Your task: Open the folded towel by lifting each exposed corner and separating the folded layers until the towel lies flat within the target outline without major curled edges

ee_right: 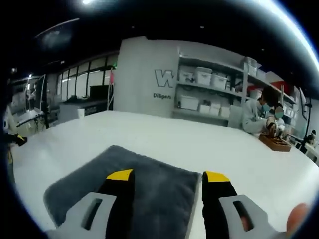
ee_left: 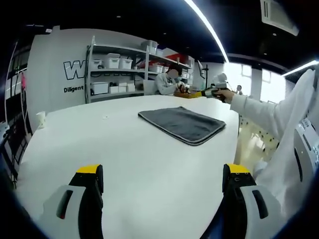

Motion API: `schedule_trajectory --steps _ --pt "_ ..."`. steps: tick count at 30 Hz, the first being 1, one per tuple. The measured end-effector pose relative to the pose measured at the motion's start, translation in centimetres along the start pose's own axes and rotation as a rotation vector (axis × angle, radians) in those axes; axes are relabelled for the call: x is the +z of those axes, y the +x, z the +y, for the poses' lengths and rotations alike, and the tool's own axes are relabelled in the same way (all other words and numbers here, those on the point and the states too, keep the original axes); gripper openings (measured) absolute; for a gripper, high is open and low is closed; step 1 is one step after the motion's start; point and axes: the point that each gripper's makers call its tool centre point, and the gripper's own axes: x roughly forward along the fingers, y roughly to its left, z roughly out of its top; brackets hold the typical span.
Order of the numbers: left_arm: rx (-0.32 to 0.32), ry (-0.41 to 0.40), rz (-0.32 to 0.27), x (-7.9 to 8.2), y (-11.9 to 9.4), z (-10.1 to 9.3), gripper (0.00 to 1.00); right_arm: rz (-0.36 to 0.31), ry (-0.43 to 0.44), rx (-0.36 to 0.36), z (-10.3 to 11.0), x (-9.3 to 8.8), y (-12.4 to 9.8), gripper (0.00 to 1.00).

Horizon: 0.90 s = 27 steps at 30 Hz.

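My left gripper hovers with fingers apart above the white surface; the folded grey towel lies well ahead, nearer my sleeved arm.

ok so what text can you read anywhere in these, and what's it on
"W": large outlined letter on the grey wall, beside the shelves; the rest of the word is hidden behind them.
"Diligen": small dark text on the same wall below the "W", cut off by the shelves.
Bins on the shelves: any labels are too small to read.
Towel, table, tools: no text seen.
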Motion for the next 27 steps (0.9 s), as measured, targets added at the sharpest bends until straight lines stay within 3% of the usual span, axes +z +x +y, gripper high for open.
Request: schedule_trajectory --steps 9,13,17,22,27 --pt "-0.017 0.011 0.003 0.1 0.4 -0.8 0.99 -0.063 -0.043 0.068 5.6 0.7 -4.7 0.73" --pt "-0.021 0.016 0.000 0.3 0.4 -1.0 0.99 -0.061 -0.063 0.077 7.6 0.6 -6.3 0.79" --pt "-0.026 0.019 -0.004 0.4 0.5 -1.2 0.99 -0.064 -0.093 0.088 9.5 0.7 -7.6 0.91" --pt "-0.035 0.018 -0.001 0.3 0.7 -1.4 0.99 -0.057 -0.123 0.091 11.2 0.3 -8.8 0.96" --pt "-0.040 0.016 0.003 0.2 0.7 -1.5 0.99 -0.035 -0.101 0.100 12.2 -0.7 -9.6 0.99"
